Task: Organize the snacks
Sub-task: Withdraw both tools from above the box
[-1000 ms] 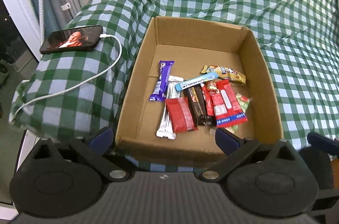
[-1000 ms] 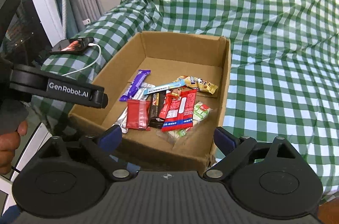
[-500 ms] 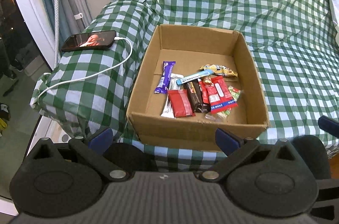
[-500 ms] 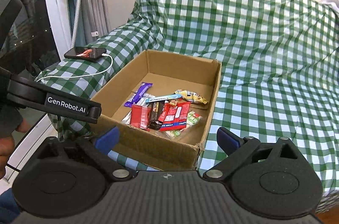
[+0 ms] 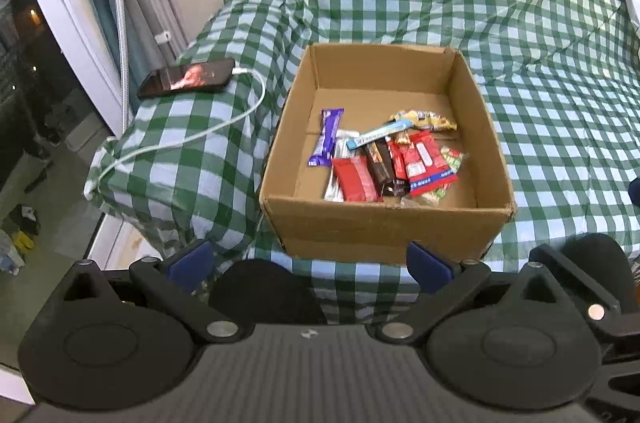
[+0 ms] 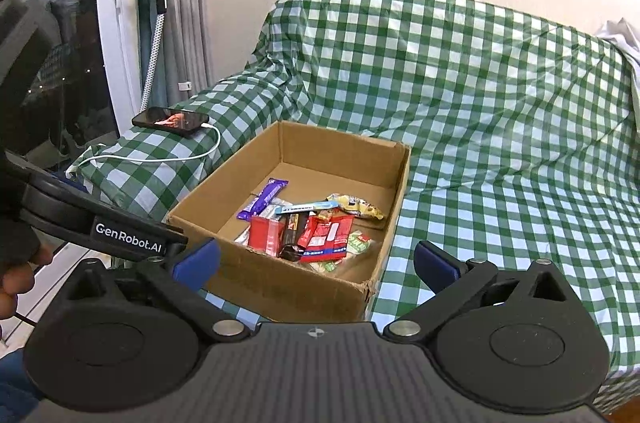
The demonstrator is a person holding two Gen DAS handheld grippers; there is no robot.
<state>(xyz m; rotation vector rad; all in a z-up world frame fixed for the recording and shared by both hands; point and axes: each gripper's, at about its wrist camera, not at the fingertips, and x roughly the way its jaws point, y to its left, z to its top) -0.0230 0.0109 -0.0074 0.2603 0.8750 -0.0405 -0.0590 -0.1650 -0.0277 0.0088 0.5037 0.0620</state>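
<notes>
Our two wide-open, empty grippers, left gripper [image 5: 308,265] and right gripper [image 6: 316,261], whose jaws have just been opening, sit back from the brown cardboard box [image 5: 384,229] of shiny snack packets [image 5: 384,163], which lies straight ahead and below, with the left gripper a bit nearer.

A home: checked-covered sofa [image 6: 480,103], curtains [image 6: 188,23], charging phone [image 6: 172,121].

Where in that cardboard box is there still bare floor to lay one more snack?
The cardboard box has bare floor along its far wall and down its left side, beside the purple bar. The near right is crowded: the red wrappers and other snacks overlap there.
</notes>
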